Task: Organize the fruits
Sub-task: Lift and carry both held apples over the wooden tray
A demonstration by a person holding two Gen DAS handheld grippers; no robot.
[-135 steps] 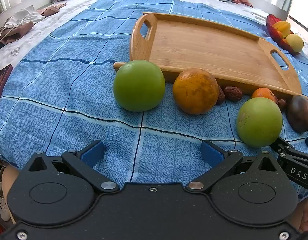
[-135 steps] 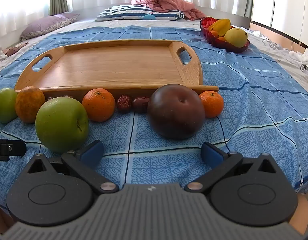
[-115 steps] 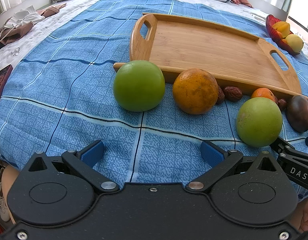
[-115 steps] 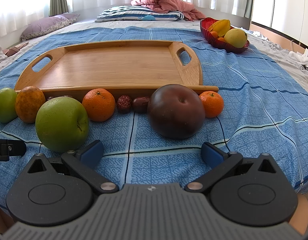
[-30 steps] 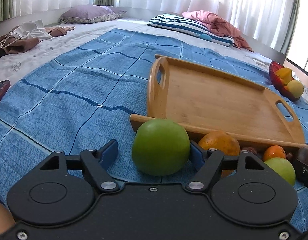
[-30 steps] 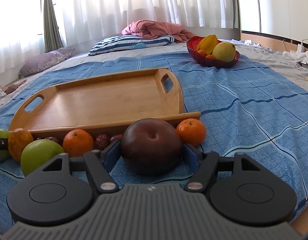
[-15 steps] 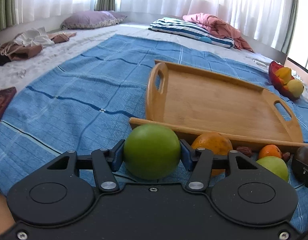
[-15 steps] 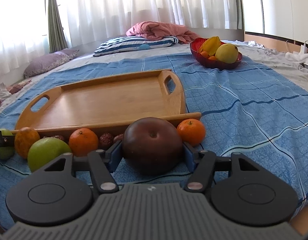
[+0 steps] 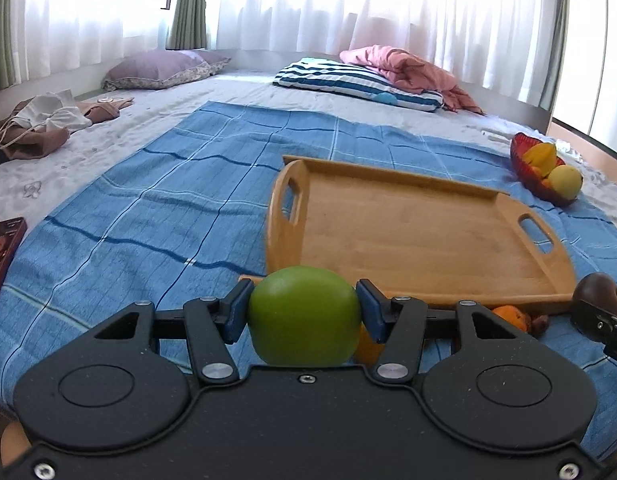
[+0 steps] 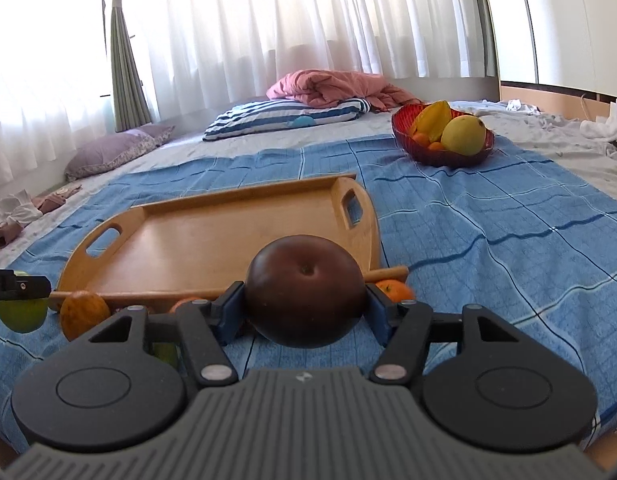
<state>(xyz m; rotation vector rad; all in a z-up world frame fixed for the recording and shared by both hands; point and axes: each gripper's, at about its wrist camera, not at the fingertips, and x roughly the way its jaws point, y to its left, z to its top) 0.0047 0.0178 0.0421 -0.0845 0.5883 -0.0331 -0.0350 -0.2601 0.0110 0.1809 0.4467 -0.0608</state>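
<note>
Green apple [image 9: 304, 316]: my left gripper [image 9: 305, 312] fingers clamp it.
Brown apple [image 10: 305, 292]: my right gripper [image 10: 306, 306] fingers clamp it.
Tray [image 9: 420, 236]: at 12 o'clock.

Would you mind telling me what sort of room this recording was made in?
Most likely a bedroom: the blue checked blanket covers a wide bed, a striped pillow and a crumpled pink quilt lie at its far end, and sheer curtains hang behind.
</note>
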